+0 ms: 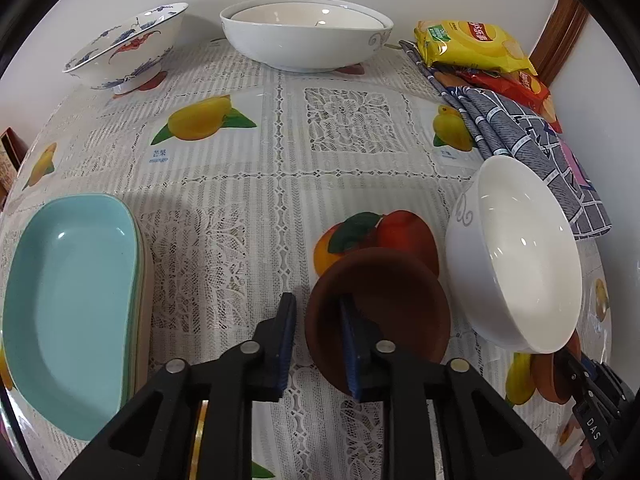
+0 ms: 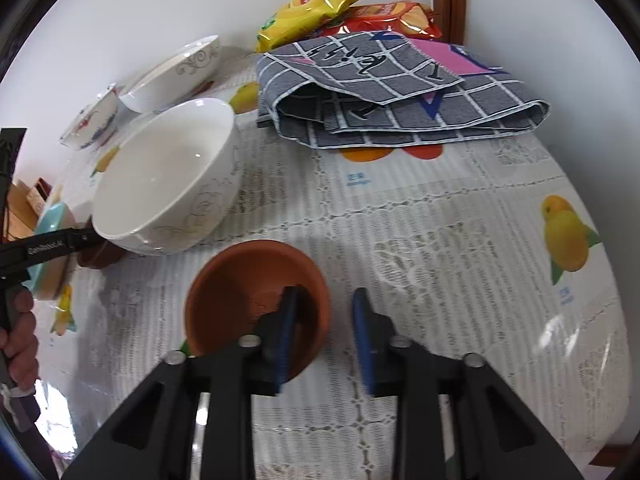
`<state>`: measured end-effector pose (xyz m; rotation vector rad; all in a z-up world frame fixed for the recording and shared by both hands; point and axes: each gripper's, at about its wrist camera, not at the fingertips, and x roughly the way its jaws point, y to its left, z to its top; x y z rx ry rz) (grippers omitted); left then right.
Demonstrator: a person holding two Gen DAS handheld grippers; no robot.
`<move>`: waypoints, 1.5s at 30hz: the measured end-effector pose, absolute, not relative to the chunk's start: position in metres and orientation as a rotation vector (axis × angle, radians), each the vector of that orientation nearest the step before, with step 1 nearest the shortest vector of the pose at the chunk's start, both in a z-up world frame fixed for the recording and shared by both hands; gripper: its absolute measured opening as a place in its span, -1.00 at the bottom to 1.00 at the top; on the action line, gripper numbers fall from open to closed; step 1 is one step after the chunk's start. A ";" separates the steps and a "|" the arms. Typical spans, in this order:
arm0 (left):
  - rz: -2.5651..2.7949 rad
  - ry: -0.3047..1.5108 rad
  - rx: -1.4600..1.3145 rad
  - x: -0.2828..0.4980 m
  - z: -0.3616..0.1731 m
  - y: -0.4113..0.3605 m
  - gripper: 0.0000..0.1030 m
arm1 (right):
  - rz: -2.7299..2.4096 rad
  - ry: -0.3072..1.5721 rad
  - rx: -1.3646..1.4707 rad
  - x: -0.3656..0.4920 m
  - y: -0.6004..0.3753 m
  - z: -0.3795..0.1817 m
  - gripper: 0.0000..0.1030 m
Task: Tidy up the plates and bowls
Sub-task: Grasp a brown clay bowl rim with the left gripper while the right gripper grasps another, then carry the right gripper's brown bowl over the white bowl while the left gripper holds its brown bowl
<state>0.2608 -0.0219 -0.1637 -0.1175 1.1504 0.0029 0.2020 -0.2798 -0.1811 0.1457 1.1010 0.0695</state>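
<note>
My left gripper is open, its jaws straddling the near rim of a dark brown bowl on the table. My right gripper is open, its jaws straddling the right rim of an orange-brown bowl. That bowl also shows in the left wrist view, partly hidden under a white bowl. The white bowl stands between the two brown bowls. A stack of teal plates lies at the left. A large white bowl with another inside and a blue-and-red patterned bowl stand at the back.
A folded grey checked cloth and yellow and red snack bags lie at the back right by the wall. The table has a lace and fruit-print cover. The left gripper and hand show at the right wrist view's left edge.
</note>
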 end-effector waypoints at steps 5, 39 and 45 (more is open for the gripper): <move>-0.008 1.143 -0.109 0.260 -0.162 -0.024 -0.75 | 0.064 1.088 0.154 0.202 -0.277 -0.180 -0.74; -0.039 0.978 -0.154 0.207 -0.080 -0.006 -0.84 | 0.010 0.924 0.230 0.166 -0.272 -0.091 -0.82; -0.048 0.930 -0.150 0.194 -0.053 -0.003 -0.84 | 0.009 0.881 0.228 0.158 -0.268 -0.068 -0.82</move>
